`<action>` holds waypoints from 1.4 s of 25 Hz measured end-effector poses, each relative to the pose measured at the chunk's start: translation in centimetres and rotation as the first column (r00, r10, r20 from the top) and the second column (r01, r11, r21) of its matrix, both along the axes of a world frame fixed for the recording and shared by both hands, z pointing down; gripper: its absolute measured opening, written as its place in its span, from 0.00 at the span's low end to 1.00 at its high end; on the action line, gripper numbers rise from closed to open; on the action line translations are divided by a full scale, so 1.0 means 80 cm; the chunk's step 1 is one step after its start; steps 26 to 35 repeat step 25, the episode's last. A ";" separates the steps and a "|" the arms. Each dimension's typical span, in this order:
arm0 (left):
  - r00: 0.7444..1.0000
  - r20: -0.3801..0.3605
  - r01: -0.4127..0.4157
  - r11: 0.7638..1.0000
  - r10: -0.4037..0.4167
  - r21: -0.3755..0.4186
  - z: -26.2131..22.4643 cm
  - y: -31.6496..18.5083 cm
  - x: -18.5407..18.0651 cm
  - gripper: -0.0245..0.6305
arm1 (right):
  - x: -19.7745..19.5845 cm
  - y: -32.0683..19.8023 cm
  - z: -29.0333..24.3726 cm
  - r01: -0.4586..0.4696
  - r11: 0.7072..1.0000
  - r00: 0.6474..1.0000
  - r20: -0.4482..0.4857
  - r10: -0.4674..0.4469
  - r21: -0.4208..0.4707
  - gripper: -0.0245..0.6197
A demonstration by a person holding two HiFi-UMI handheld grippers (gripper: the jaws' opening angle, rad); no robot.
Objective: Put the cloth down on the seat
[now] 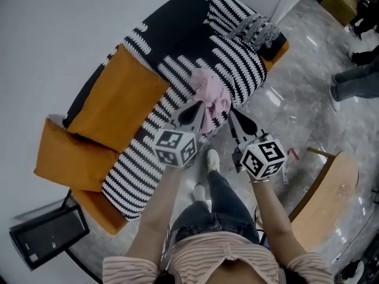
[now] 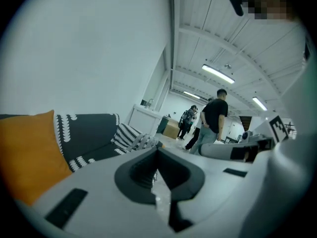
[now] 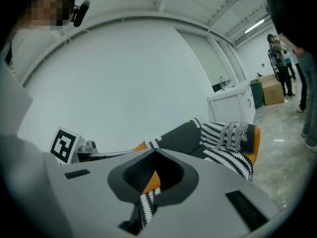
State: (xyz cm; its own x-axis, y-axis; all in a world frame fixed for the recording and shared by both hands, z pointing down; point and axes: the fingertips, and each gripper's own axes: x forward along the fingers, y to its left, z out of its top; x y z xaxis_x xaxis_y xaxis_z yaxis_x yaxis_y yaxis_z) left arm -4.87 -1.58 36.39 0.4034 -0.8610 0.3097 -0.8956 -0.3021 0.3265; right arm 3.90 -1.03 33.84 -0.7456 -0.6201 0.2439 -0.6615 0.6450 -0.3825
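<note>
1. The left tongs [image 1: 200, 106] are closed tip to tip, and in the left gripper view [image 2: 157, 151] nothing sits between them; we see only pale floor through the hollow behind the tips.
2. The right tongs [image 1: 232, 112] are closed in the same way. In the right gripper view [image 3: 156, 151] only the sofa's fabric shows behind the hollow, so they hold nothing.
3. The pink cloth [image 1: 208, 89] lies bunched on the striped seat [image 1: 243, 64] of the sofa, toward its front edge and just beyond the left tips. From the head view we cannot tell whether the tips touch it.
4. We judge that the cloth is already put down, so what remains is to leave it well.
5. We should lift both tongs up and away from the cloth, not across it, because a closed tip can catch a fold and drag it toward the edge.
6. If the cloth hangs over the front, we should pinch its near fold lightly and move it toward the orange cushion [image 1: 118, 102].
</note>
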 end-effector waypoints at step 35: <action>0.998 0.058 -0.048 0.970 0.036 0.237 -0.156 0.194 -0.019 0.06 | -0.007 0.186 -0.126 -0.021 0.982 0.997 0.077 0.006 0.187 0.05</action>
